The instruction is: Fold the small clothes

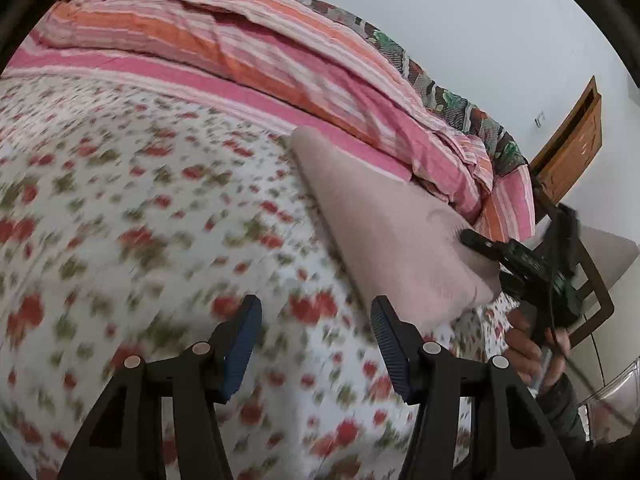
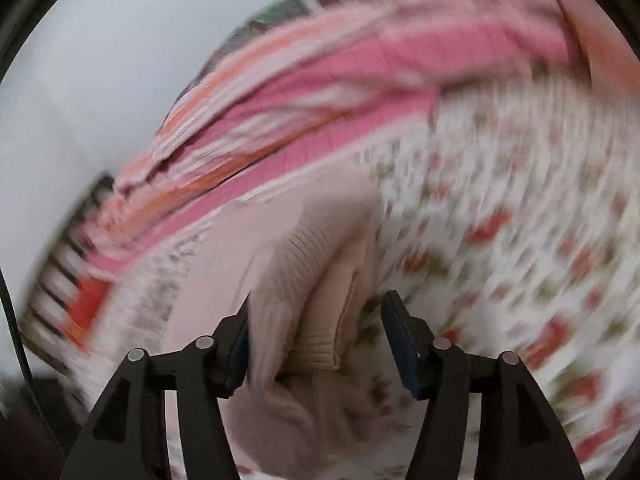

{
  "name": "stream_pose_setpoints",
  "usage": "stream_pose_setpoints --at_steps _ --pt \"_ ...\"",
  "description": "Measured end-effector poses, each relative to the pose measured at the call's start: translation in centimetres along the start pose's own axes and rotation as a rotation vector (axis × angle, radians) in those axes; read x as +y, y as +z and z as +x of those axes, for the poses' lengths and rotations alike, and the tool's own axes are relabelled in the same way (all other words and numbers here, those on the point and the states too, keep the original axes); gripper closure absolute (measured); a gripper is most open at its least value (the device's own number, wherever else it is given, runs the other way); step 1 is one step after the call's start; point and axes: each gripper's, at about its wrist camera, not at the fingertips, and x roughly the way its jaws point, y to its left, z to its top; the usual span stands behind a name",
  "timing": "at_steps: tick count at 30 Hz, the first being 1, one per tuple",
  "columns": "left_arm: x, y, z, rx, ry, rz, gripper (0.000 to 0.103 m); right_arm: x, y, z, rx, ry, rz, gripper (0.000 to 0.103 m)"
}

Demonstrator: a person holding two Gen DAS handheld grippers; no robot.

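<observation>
A: Left cam?
B: My left gripper [image 1: 316, 344] is spread wide, nothing in it, over the floral sheet [image 1: 140, 208]. Pink garment [image 1: 384, 224] lies by the striped quilt [image 1: 248, 44]; right gripper [image 1: 476, 242] touches its edge.
A: Right cam?
B: Blurry. Right gripper [image 2: 316, 344] wide apart w/ pink garment [image 2: 304, 280] bunched between the fingers.

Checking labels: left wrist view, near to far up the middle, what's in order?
Left gripper → flowered sheet → pink band → striped quilt → wall.
</observation>
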Motion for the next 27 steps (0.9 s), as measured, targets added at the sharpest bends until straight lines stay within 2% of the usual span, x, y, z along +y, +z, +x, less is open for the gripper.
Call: stream_pose_setpoints --at_steps 4,6,7,8,9,11,13,14,15,17,19,21,22,27 --pt "-1.1 2.1 1.4 -0.002 -0.011 0.011 0.048 2.3 1.5 -1.2 -0.066 -0.065 -0.142 0.045" --pt "-1.7 3.0 2.0 -0.001 -0.01 0.018 0.048 3.4 2.0 -0.1 -0.039 -0.084 -0.188 0.057" --pt "-2.0 3.5 2.4 0.001 -0.006 0.02 0.048 3.4 2.1 1.0 -0.008 -0.099 -0.204 0.073" --pt "-2.2 3.9 2.7 0.002 -0.007 0.022 0.048 3.3 2.1 1.8 0.028 -0.105 -0.216 0.082" --pt "-2.3 4.1 2.8 0.002 -0.011 0.022 0.048 3.4 2.0 2.2 0.039 -0.107 -0.225 0.088" --pt "-2.5 4.7 3.3 0.005 -0.012 0.023 0.048 3.7 1.7 1.0 -0.035 -0.043 -0.271 0.092" --pt "-2.8 5.1 3.7 0.004 -0.007 0.035 0.048 2.6 1.6 -1.2 -0.127 0.081 -0.255 0.093" --pt "-2.9 5.3 4.1 0.007 -0.003 0.039 0.048 1.9 1.7 -1.4 -0.136 0.085 -0.227 0.093" --pt "-3.0 5.7 4.8 0.016 0.004 0.042 0.048 1.2 1.6 -0.8 -0.116 0.043 -0.204 0.093" --pt "-3.4 6.5 5.8 0.031 0.011 0.048 0.048 -0.3 0.8 2.1 -0.004 -0.08 -0.178 0.094" --pt "-4.2 7.5 7.1 0.045 0.027 0.081 0.048 -1.0 0.4 3.1 0.034 -0.146 -0.179 0.093" --pt "-4.7 8.4 8.0 0.045 0.043 0.104 0.048 -0.8 1.0 2.7 0.05 -0.156 -0.206 0.088" --pt "-4.8 8.8 8.5 0.048 0.047 0.105 0.048 -0.8 1.7 2.1 0.042 -0.155 -0.199 0.08" --pt "-3.7 11.1 12.1 0.094 0.061 0.048 0.048 1.5 3.7 -0.7 -0.106 -0.043 -0.19 0.067"
